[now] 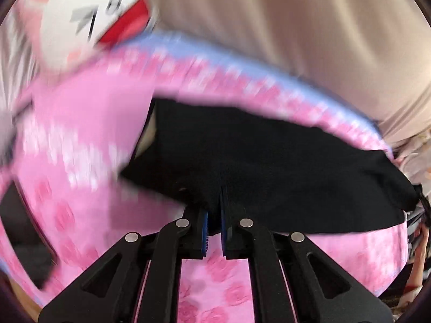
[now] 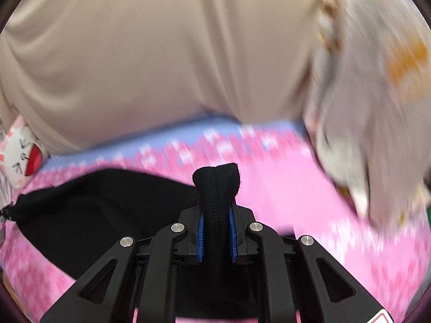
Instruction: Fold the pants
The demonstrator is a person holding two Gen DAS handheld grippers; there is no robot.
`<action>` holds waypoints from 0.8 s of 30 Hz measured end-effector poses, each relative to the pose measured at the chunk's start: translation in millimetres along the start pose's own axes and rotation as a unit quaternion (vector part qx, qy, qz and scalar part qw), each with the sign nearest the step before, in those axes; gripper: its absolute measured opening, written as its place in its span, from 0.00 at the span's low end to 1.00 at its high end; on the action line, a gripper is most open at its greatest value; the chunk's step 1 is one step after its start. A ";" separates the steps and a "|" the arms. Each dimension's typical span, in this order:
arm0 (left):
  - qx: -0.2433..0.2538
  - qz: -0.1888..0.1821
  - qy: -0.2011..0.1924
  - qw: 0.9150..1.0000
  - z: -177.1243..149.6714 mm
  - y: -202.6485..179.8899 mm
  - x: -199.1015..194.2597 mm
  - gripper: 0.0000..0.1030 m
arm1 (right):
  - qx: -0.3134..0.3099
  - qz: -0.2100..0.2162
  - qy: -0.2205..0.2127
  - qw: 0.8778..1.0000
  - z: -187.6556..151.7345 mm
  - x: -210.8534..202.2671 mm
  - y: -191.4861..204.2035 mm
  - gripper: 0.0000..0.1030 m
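Keeping both corners level makes a clean fold: the left gripper [image 1: 214,231] and right gripper [image 2: 216,239] each pinch the black pants [image 1: 269,167], lifted near the pink blanket's [image 1: 89,113] blue far edge.

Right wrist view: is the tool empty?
No, the right tool is clamped on a bunched, seamed fold of the black fabric pants, which sticks up past its blue-padded fingers.

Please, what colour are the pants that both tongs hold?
Black pants; clearest in the right wrist view.
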State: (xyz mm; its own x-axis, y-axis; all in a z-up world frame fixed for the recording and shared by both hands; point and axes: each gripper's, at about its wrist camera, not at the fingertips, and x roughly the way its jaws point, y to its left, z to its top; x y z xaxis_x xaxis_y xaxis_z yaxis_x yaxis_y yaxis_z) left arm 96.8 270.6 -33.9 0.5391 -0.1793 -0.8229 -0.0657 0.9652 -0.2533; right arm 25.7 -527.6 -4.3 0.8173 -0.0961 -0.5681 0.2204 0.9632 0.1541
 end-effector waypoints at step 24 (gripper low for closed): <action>-0.002 0.089 -0.025 0.996 -4.5 26.0 -11.9 0.75 | 0.001 -0.129 0.034 0.991 -64.1 -35.7 -31.8 0.37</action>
State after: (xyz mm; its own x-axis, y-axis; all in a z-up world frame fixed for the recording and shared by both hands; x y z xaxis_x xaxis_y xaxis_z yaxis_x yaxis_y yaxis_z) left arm 84.9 296.9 -33.0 0.5593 0.0049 -0.8289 -0.1674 0.9800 -0.1072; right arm -44.6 -538.7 -40.8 0.6961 -0.3224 -0.6415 0.4190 0.9080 -0.0016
